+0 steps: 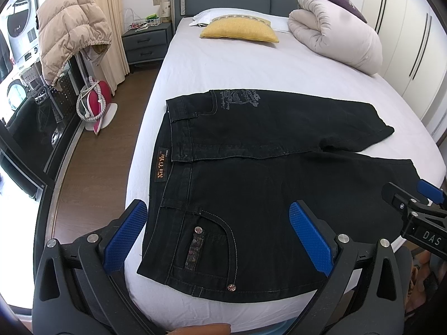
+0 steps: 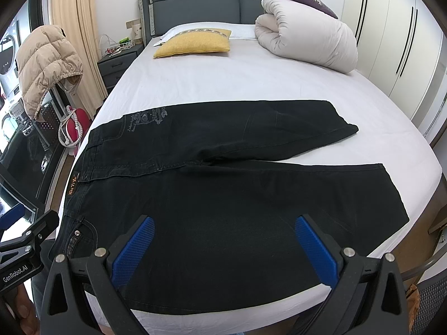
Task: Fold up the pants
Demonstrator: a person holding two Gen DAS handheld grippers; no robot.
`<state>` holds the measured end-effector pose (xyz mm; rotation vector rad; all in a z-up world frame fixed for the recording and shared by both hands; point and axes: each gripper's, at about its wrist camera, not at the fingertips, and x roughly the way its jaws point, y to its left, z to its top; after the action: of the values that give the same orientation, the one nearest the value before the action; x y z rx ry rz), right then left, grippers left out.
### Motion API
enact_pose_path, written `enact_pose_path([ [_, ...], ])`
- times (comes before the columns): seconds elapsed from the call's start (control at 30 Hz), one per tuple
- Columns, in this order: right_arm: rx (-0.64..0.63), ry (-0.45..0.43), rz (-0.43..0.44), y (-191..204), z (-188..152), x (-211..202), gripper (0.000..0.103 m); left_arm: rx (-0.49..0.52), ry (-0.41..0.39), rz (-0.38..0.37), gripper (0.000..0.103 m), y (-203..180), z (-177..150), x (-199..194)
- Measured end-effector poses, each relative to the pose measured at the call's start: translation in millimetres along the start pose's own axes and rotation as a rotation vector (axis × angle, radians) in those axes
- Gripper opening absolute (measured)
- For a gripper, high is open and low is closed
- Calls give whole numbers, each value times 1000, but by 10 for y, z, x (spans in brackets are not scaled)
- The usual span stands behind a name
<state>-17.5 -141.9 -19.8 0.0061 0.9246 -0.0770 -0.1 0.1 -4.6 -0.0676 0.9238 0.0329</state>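
Black jeans (image 1: 251, 167) lie flat across the white bed (image 1: 223, 64), waistband to the left, both legs spread to the right. They also show in the right wrist view (image 2: 223, 189). My left gripper (image 1: 220, 231) is open and empty, hovering over the waist and front pocket near the bed's front edge. My right gripper (image 2: 223, 248) is open and empty, hovering over the near leg. The right gripper also shows at the right edge of the left wrist view (image 1: 413, 203).
A yellow pillow (image 1: 240, 29) and a rolled white duvet (image 1: 338, 30) lie at the head of the bed. A nightstand (image 1: 145, 42) and a beige jacket (image 1: 69, 28) on a rack stand left of the bed. White wardrobes (image 2: 396, 36) line the right.
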Motion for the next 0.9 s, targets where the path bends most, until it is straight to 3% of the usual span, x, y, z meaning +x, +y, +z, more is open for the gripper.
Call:
enact_pose_path([
  [0.9, 1, 12, 7, 23, -31, 33, 103, 12, -6, 17, 103, 8, -22, 36],
])
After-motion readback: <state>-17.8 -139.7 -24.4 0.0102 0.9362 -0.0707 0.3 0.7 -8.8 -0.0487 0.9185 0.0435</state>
